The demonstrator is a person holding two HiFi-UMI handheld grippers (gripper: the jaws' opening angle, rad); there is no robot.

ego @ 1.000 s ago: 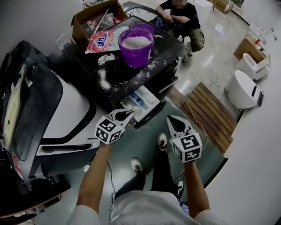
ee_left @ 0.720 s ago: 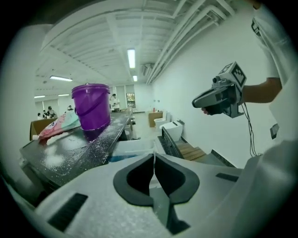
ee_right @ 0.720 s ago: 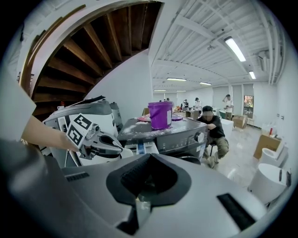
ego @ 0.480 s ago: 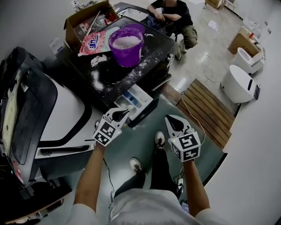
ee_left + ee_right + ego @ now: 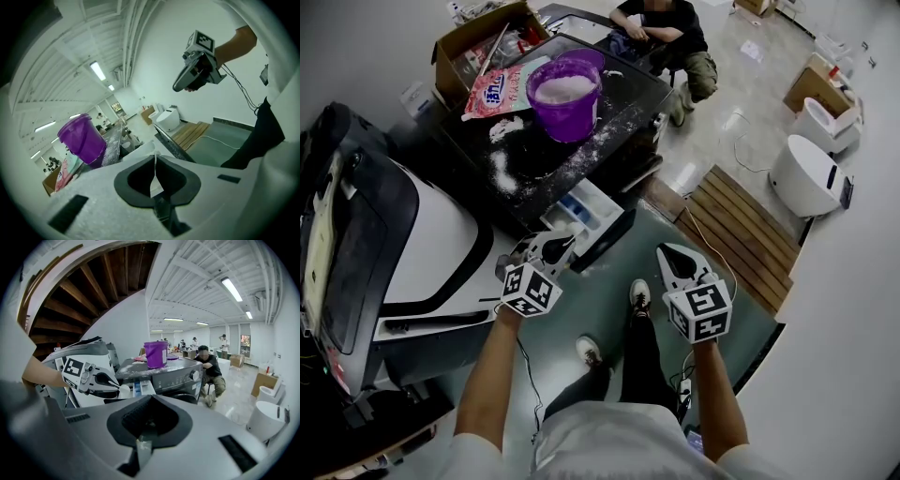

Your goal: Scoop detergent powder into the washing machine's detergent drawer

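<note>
Just ahead of my left gripper (image 5: 562, 246), clamped on the scoop (image 5: 123, 390), lies the open drawer (image 5: 587, 214), presumably for tipping; my right gripper (image 5: 669, 256) hangs closed, empty, out of the way.

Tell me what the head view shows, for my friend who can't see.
The left gripper holds a white scoop near the open detergent drawer of the washing machine. A purple bucket of powder sits on the machine, amid spilled powder. The right gripper hangs over the floor.

Two grippers (image 5: 558, 248) (image 5: 668, 255), one purple bucket (image 5: 565, 98), one drawer (image 5: 586, 214), perhaps one scoop (image 5: 123, 389).
</note>
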